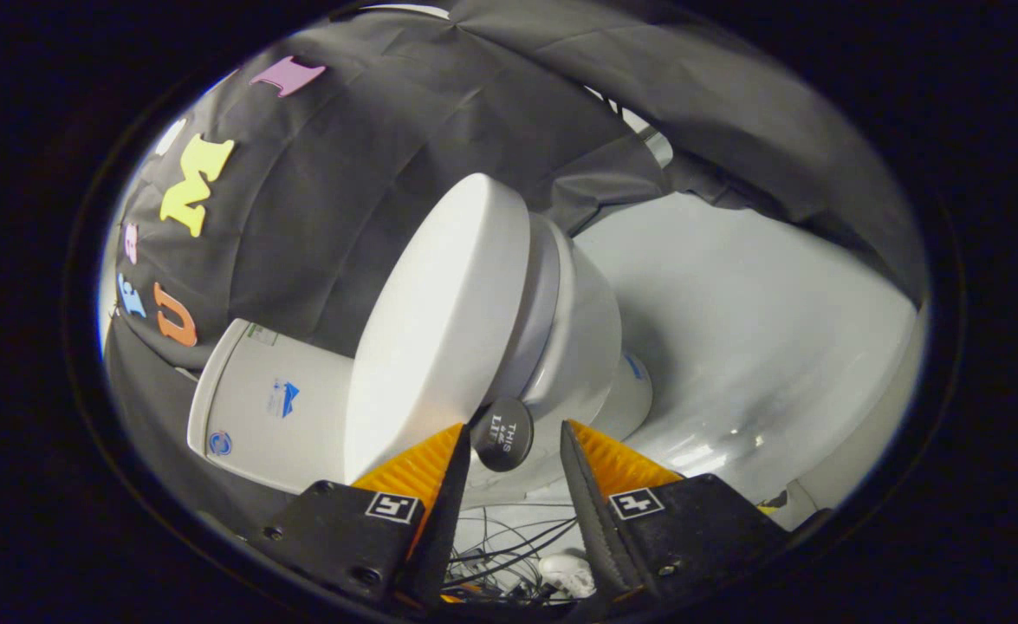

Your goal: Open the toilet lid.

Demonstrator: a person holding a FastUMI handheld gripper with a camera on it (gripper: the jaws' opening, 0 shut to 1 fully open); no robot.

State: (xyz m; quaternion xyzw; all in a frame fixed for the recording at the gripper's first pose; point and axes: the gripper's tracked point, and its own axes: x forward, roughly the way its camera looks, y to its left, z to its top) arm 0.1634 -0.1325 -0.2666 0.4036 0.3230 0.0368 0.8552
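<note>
Gripper view, tool (513,442) spread, fingers flanking a dark round tab (502,433) on the closed toilet lid (439,321), white tank (266,407) left, white floor (751,347) right.

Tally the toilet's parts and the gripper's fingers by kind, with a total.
Toilet lid: 1
Round dark lift tab on the lid's edge, between the open fingers: 1
Seat ring: 1
Bowl: 1
Tank: 1
Gripper fingers: 2
Total: 7

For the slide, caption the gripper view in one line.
Open claw straddles the dark round lift tab on the closed toilet lid, tank beyond.
</note>
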